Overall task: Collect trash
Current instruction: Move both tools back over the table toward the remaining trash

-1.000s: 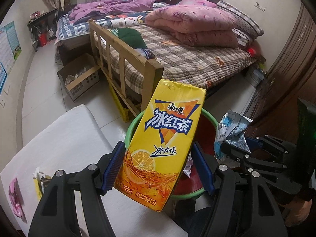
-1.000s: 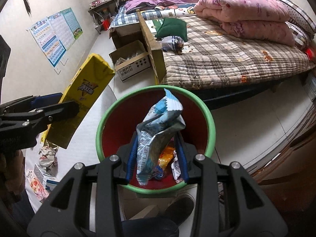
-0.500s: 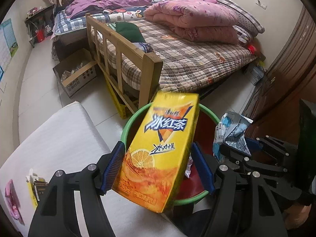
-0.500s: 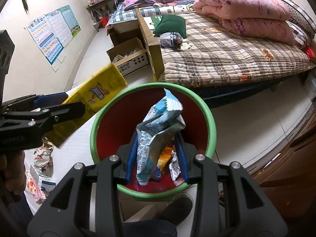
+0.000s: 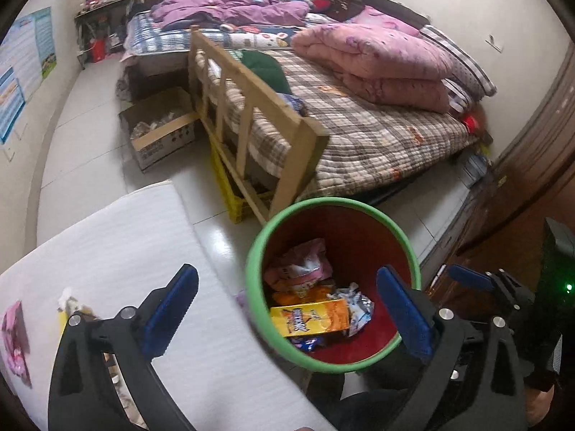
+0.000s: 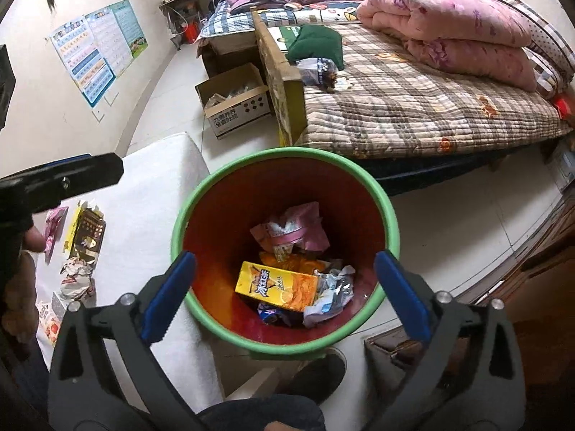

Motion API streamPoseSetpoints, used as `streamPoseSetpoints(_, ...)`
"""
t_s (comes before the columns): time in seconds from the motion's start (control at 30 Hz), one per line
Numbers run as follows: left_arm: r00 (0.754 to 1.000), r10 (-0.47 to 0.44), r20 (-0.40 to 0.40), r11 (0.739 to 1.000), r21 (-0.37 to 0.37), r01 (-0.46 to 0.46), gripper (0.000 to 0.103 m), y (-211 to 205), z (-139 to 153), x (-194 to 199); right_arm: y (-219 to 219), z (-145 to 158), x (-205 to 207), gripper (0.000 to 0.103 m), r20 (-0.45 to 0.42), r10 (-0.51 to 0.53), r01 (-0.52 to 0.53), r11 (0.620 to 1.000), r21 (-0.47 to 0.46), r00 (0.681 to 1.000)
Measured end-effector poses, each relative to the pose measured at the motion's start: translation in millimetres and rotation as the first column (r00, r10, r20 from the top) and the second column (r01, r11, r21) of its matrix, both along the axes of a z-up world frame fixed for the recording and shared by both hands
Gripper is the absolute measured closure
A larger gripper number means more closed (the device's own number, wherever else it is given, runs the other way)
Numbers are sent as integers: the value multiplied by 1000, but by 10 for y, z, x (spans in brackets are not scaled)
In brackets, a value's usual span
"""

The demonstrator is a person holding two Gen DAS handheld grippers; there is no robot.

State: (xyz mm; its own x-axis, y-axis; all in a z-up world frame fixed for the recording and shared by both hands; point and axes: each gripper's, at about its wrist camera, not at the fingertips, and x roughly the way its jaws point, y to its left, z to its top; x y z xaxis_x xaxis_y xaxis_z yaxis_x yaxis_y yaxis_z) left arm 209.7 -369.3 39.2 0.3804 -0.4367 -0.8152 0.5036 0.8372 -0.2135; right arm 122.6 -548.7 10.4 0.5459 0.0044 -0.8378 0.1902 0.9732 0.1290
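A red bin with a green rim [image 6: 284, 154] stands on the floor beside a white table [image 6: 154, 194]; it also shows in the left wrist view [image 5: 258, 244]. Inside lie a yellow iced-tea carton [image 6: 276, 285], a crumpled blue-white snack bag [image 6: 332, 296] and a pink wrapper [image 6: 291, 231]. The carton also shows in the left wrist view [image 5: 311, 318]. My right gripper [image 6: 285, 294] is open and empty above the bin. My left gripper [image 5: 287, 309] is open and empty over the bin's left rim. More trash lies on the table: a crumpled wrapper [image 6: 77, 278], a dark-and-yellow packet [image 6: 86, 231], a pink wrapper [image 5: 14, 337].
A bed with a plaid cover [image 6: 413, 100] and a wooden footboard [image 5: 251, 133] lies behind the bin. A cardboard box [image 6: 233, 106] sits on the floor by the bed. A wooden cabinet [image 5: 532, 179] stands to the right. A shoe [image 6: 316, 377] is just below the bin.
Both grippers have opened. The yellow carton dropped from my left gripper and the snack bag from my right; both now lie in the bin.
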Motion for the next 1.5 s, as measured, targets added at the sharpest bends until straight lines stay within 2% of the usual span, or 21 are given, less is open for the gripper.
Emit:
streamPoseSetpoints(0.33,992,121,47,993,2,-121,8,838,249,-148,616,272,-23,5,26,102,-102,995,-13,994)
streamPoseSetpoints(0.6,966,248,69,968,17,-250,8,1834,344,-403,1265,386,-18,5,36,199,-198,980,-16,979)
streamPoseSetpoints(0.8,948,305,95,951,31,-309,8,2471,390,-574,1823,392,-4,5,34,273,-273,962,-7,961)
streamPoseSetpoints(0.93,931,356,88,933,28,-359,8,2860,374,-638,2099,392,42,5,34,299,-300,953,38,954)
streamPoseSetpoints(1.2,909,411,67,909,41,-414,8,3431,220,-664,2630,326,138,5,12,348,-348,937,17,937)
streamPoseSetpoints(1.5,892,453,13,889,65,-453,8,3871,-108,-519,2884,138,389,5,-36,353,-352,935,33,935)
